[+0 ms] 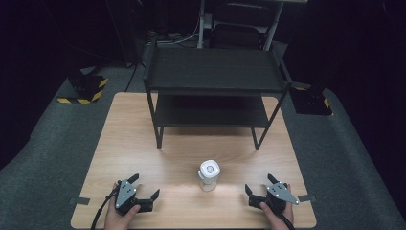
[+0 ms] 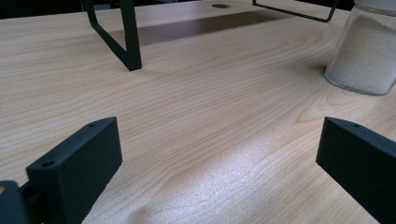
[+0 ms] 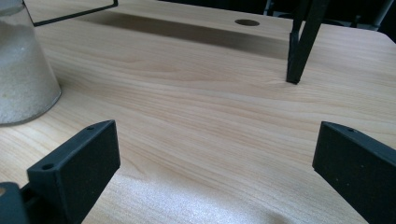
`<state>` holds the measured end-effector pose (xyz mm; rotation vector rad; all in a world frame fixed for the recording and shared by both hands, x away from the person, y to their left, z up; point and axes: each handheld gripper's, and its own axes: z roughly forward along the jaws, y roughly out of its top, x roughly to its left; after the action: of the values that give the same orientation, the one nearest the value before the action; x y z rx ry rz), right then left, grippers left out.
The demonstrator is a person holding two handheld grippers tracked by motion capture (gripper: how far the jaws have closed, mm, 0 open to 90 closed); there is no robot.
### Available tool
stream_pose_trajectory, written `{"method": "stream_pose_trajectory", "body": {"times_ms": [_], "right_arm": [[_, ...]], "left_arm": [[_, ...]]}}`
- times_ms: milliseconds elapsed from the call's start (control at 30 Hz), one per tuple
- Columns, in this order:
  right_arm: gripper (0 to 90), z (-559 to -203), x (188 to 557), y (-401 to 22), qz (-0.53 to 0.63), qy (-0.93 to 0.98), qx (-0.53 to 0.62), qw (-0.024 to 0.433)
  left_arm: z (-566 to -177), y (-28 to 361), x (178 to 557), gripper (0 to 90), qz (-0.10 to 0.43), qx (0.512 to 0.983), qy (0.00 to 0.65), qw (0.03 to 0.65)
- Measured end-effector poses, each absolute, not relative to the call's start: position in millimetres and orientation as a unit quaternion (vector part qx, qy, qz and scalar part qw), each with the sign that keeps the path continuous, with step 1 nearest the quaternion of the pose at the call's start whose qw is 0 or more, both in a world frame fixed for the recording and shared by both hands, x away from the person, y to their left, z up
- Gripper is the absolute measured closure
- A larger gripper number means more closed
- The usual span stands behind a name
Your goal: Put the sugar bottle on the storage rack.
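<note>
— Where's the jar?
— The glass jar [image 1: 209,175] of white grains, white-lidded, stands lower centre of the wooden table [image 1: 124,143], before the black two-tier shelf [image 1: 213,88].
— And the grippers?
— Left gripper [image 1: 145,188] lower left, right gripper [image 1: 259,186] lower right; both spread wide, holding nothing.

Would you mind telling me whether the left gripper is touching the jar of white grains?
Apart. The high view shows bare table between the left gripper and the jar.
</note>
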<state>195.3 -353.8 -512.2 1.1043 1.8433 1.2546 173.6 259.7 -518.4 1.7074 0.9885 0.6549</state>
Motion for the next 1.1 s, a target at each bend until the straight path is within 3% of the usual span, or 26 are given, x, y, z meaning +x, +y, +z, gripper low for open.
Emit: {"method": "stream_pose_trajectory", "body": {"times_ms": [367,700,1100], "right_arm": [[0.4,-506.3,191.2,-354.9,0.495,0.684,0.427,0.323],[0.4,-484.8,179.2,-350.7,0.511,0.681,0.385,0.355],[0.5,-475.6,168.3,-332.9,0.539,0.694,0.355,0.32]], "left_arm": [[-518.1,260.5,173.4,0.4,0.269,0.711,0.407,0.507],[-518.1,261.2,173.8,0.4,0.267,0.711,0.406,0.508],[-518.0,261.3,173.4,0.4,0.267,0.711,0.406,0.508]]}}
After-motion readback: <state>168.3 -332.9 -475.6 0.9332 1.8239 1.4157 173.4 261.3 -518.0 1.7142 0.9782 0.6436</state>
